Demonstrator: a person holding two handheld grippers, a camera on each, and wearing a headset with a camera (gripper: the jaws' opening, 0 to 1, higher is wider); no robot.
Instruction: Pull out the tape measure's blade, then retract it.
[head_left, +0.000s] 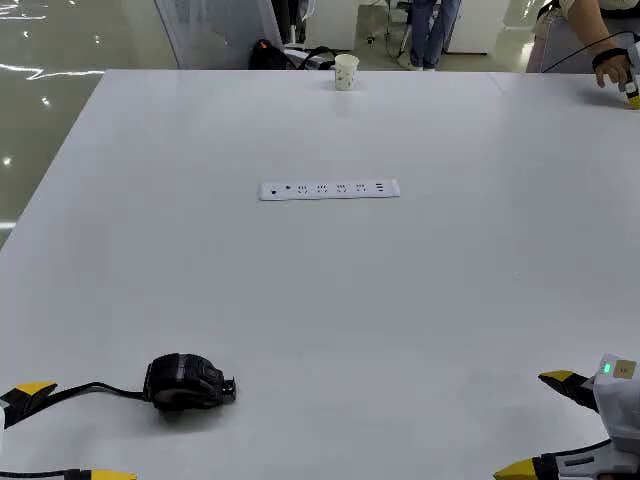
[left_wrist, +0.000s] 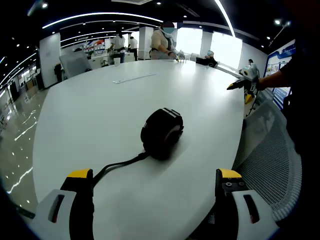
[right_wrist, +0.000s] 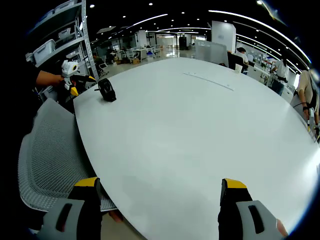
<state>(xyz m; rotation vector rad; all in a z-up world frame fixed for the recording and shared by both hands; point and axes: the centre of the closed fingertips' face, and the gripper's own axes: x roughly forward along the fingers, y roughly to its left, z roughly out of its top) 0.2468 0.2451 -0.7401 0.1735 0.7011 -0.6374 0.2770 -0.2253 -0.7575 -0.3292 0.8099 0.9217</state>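
A black tape measure (head_left: 185, 382) rests on the white table (head_left: 330, 300) near its front left edge, with no blade showing. Its black strap trails left toward my left gripper (head_left: 65, 432). In the left gripper view the tape measure (left_wrist: 162, 132) lies just ahead of my left gripper (left_wrist: 154, 175), whose jaws stand wide open with nothing between them. My right gripper (head_left: 540, 423) hovers open at the table's front right, far from the tape measure. The right gripper view has my right gripper (right_wrist: 160, 183) over bare table and the tape measure (right_wrist: 107, 90) far off beside the left gripper (right_wrist: 75, 75).
A white power strip (head_left: 329, 189) lies mid-table, and a paper cup (head_left: 346, 71) stands at the far edge. Another person's hand (head_left: 612, 68) works at the far right corner. A grey mesh chair (right_wrist: 45, 155) sits against the near edge.
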